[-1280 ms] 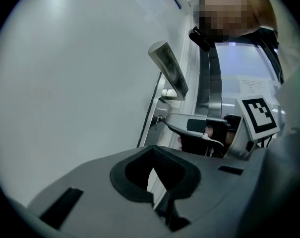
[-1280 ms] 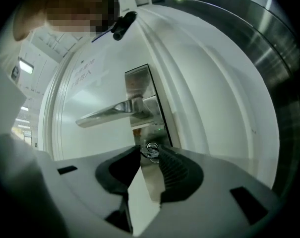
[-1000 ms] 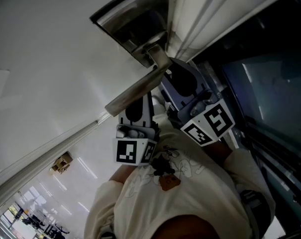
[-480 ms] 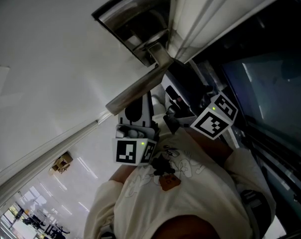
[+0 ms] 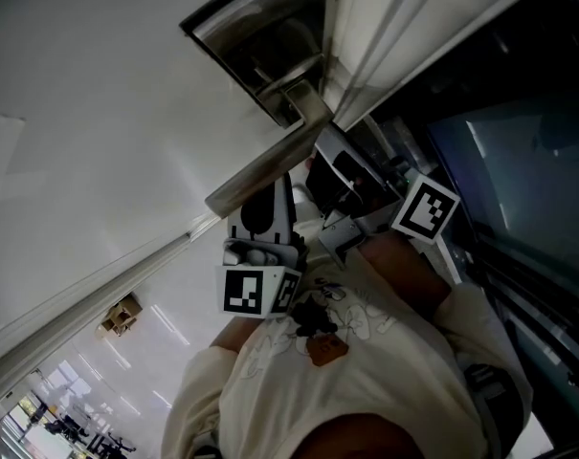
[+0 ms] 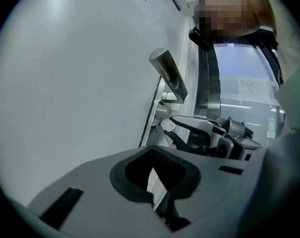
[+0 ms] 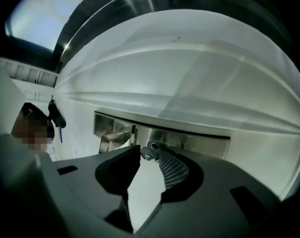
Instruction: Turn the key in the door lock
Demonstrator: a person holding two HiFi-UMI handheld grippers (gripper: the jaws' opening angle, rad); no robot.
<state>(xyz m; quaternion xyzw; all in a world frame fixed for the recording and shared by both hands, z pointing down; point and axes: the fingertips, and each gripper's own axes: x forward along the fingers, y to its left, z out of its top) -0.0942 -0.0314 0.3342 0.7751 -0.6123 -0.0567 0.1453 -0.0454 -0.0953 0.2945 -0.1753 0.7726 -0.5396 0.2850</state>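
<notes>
Cameras crowding the door (image 5: 98, 103)
I'm watching the handle (image 5: 260, 172) close up from the head view and both gripper views.

A lever handle (image 5: 265, 168) shows at 12 o'clock in the head view. A paper notice (image 6: 252, 87) hangs at 3 o'clock in the left gripper view.

Key (image 7: 150, 150) in lock plate (image 7: 202, 142), beside door handle (image 7: 112, 137), between jaws of right hand-held gripper (image 7: 148, 157).

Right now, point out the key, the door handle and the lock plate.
key (image 6: 168, 125), left gripper view, its head.
door handle (image 6: 170, 76), left gripper view, lever's end.
lock plate (image 7: 198, 142), right gripper view, bare steel face.
</notes>
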